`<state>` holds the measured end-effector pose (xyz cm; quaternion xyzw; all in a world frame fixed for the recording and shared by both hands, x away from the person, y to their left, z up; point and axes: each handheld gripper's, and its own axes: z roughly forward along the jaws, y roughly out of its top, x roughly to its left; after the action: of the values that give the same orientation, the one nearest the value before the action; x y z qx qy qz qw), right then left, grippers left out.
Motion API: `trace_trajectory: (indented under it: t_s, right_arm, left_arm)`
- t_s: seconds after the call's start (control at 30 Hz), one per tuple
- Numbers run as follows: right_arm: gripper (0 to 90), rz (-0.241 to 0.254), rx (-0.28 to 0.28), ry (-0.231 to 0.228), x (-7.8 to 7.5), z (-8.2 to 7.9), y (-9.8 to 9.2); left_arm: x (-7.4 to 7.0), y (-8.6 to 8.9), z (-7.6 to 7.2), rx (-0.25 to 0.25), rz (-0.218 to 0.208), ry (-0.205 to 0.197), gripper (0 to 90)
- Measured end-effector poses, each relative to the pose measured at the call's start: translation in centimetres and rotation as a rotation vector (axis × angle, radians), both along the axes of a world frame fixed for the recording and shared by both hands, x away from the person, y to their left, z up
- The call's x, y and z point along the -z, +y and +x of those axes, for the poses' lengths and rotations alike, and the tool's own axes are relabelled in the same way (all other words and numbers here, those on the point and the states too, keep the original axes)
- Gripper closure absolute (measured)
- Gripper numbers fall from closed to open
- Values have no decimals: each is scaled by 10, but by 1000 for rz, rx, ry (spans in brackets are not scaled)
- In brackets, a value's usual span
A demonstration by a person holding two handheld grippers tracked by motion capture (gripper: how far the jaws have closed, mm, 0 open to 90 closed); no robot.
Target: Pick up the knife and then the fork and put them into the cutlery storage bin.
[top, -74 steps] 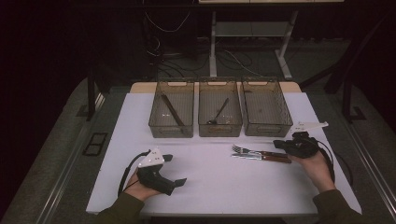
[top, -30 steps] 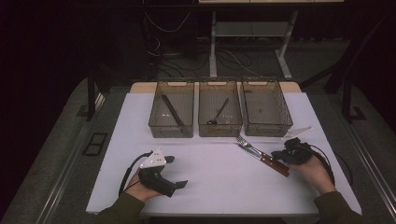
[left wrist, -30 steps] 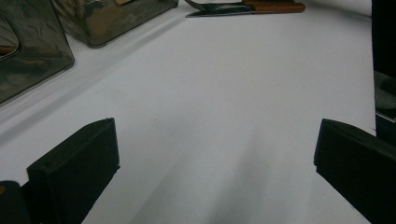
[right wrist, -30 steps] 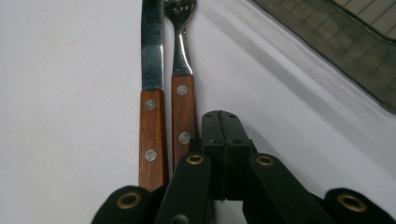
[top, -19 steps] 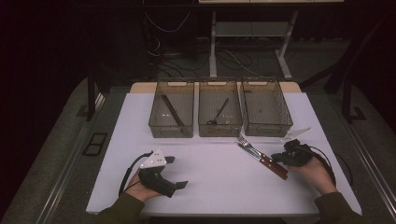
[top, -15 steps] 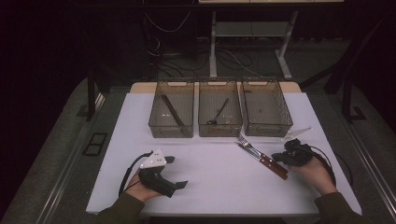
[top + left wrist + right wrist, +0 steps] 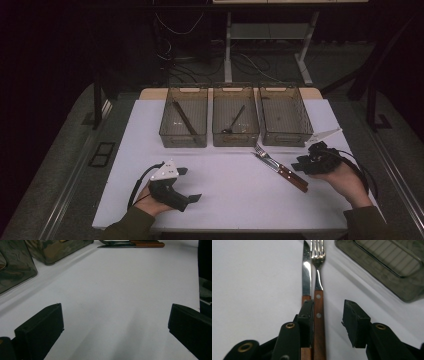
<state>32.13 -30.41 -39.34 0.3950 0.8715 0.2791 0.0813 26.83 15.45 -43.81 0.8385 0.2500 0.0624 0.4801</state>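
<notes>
Jaws of the right gripper [image 7: 328,322] have just been opening and now stand apart. A fork [image 7: 319,302] with a wooden handle lies between them, close against the left jaw, and the right pad is clear of it. A knife [image 7: 306,277] lies flat just beside the fork, parallel, its handle running under the left jaw. In the high view both pieces [image 7: 280,167] sit on the white table [image 7: 235,200], just in front of the gap between the middle and right bins, tips toward the bins. Right gripper [image 7: 312,162] is at the handle end. Left gripper [image 7: 115,327] has jaws wide apart over bare table, holding nothing; high view shows it [image 7: 187,192] low at the table's near left, well apart from the cutlery. Left bin [image 7: 184,137] and middle bin [image 7: 236,136] each hold one dark utensil. Right bin [image 7: 285,135] contents too dim to tell.
</notes>
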Motion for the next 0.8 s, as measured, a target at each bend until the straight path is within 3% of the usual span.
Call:
trace_trajectory:
  t_s: [0.27,0.53,0.8]
  right_arm:
    - [598,-97,-65,34,0,13,23]
    - [624,-202,-97,151,12,28,39]
    - [654,-247,-105,195,17,35,48]
  left_arm:
    - [1,0,0,5,4,0,0]
    - [1,-2,0,16,10,1,0]
    - [1,-2,0,16,8,2,0]
